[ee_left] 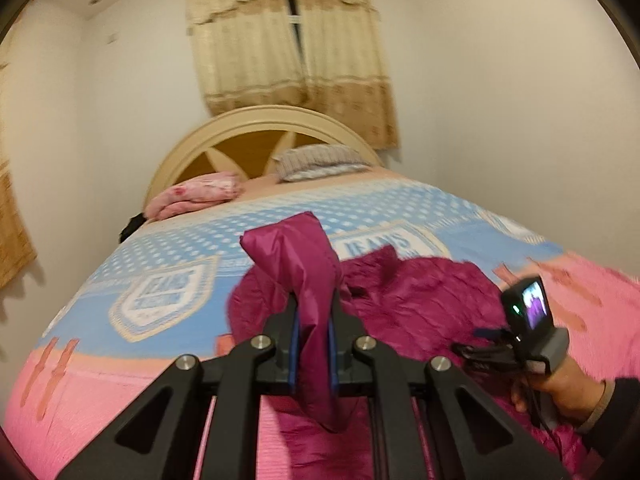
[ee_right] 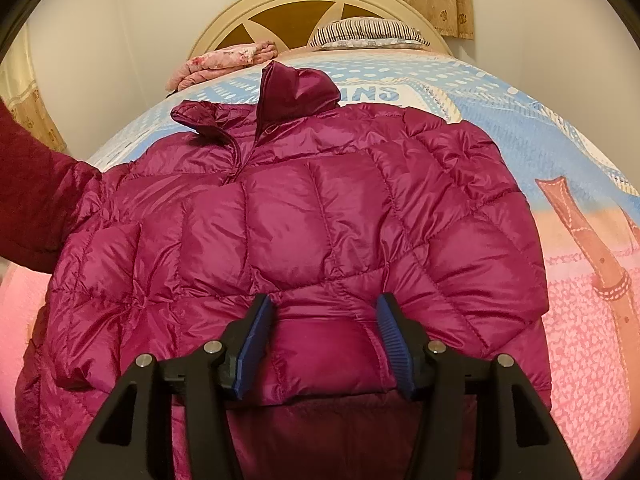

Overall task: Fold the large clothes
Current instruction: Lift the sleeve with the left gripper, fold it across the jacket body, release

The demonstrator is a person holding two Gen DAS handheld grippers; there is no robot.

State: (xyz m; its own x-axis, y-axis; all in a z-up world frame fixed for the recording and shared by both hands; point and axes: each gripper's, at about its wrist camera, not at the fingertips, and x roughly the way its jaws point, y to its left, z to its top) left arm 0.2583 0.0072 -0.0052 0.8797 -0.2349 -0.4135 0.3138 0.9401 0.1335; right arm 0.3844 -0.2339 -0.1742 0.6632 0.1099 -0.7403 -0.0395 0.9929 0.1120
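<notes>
A magenta quilted puffer jacket (ee_right: 304, 216) lies spread on the bed, collar toward the headboard. In the left wrist view my left gripper (ee_left: 313, 344) is shut on a bunched part of the jacket (ee_left: 308, 280), lifted off the bed and hanging over the blue pads (ee_left: 294, 344). My right gripper (ee_right: 324, 344) points down at the jacket's near edge. Its jaws stand about half apart with a puffy panel of the jacket between the blue pads (ee_right: 256, 344); the fabric lies slack there. The same gripper shows in the left wrist view as a hand-held unit (ee_left: 524, 308).
The bed (ee_right: 580, 300) has a blue and pink printed cover. A folded pink blanket (ee_right: 228, 60) and a striped pillow (ee_right: 368, 34) lie by the cream headboard (ee_right: 224, 20). Curtains (ee_left: 292, 60) hang behind. A dark red sleeve (ee_right: 36, 192) enters from the left.
</notes>
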